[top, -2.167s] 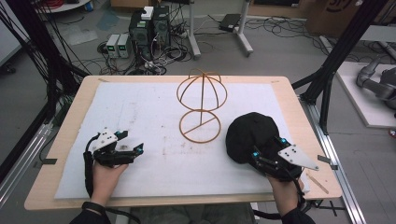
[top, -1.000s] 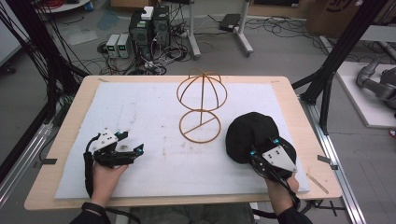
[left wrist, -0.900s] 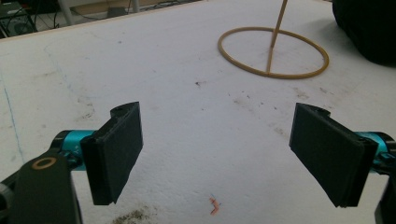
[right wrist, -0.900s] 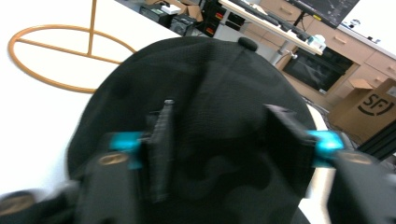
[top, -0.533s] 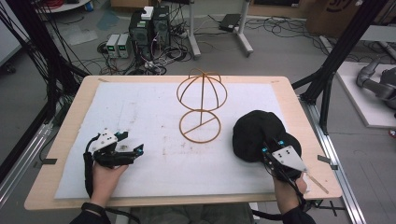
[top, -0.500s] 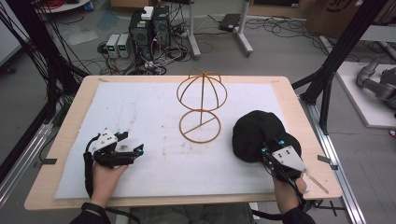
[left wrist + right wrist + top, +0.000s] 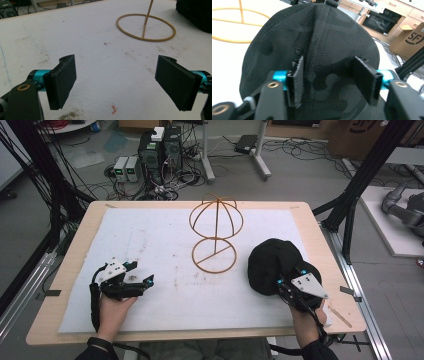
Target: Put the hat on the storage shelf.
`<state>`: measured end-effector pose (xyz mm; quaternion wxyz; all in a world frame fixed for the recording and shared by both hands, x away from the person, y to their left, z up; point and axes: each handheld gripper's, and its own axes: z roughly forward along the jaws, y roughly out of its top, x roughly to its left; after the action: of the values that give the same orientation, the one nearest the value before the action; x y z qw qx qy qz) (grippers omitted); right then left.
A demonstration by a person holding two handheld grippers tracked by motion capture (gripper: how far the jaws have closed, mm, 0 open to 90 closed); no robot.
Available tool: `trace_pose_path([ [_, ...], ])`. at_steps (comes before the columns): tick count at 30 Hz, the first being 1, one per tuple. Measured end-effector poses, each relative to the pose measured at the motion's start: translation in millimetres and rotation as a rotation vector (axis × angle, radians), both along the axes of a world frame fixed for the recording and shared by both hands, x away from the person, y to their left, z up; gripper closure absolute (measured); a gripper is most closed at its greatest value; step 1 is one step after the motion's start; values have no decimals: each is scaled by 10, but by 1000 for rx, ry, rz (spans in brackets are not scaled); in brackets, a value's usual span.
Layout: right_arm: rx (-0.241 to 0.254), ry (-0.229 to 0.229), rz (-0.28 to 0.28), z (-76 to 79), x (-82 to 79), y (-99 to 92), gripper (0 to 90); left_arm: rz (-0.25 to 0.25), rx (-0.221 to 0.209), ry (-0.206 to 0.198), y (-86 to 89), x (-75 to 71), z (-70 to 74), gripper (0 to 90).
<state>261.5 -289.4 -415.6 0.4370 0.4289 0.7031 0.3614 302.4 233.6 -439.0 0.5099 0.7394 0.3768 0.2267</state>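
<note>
A black cap [image 7: 276, 265] lies on the counter [image 7: 165, 245], right of a wire stand [image 7: 216, 234]. The right gripper [image 7: 327, 75] is set over it, jaws parted, not yet gripping. The left gripper [image 7: 116, 80] is held open, idle. Closing on the fabric is probably called for next.

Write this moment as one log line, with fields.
left tongs: open, idle on sheet | right tongs: open, astride black cap | wire hat stand: bare
</note>
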Motion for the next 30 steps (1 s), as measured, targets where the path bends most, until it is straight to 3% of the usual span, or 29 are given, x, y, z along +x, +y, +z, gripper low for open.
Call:
trace_pose_path([
  [5, 20, 23, 11, 3, 8, -47, 728, -2, -1, 0, 2, 1, -1, 175],
  [10, 25, 41, 31, 1, 23, -81, 846, -3, -1, 0, 0, -1, -2, 175],
  [14, 25, 38, 37, 6, 26, -88, 867, -3, -1, 0, 2, 0, -3, 175],
  [30, 113, -58, 86, 234, -19, -176, 887, 0, -3, 0, 4, 2, -6, 175],
])
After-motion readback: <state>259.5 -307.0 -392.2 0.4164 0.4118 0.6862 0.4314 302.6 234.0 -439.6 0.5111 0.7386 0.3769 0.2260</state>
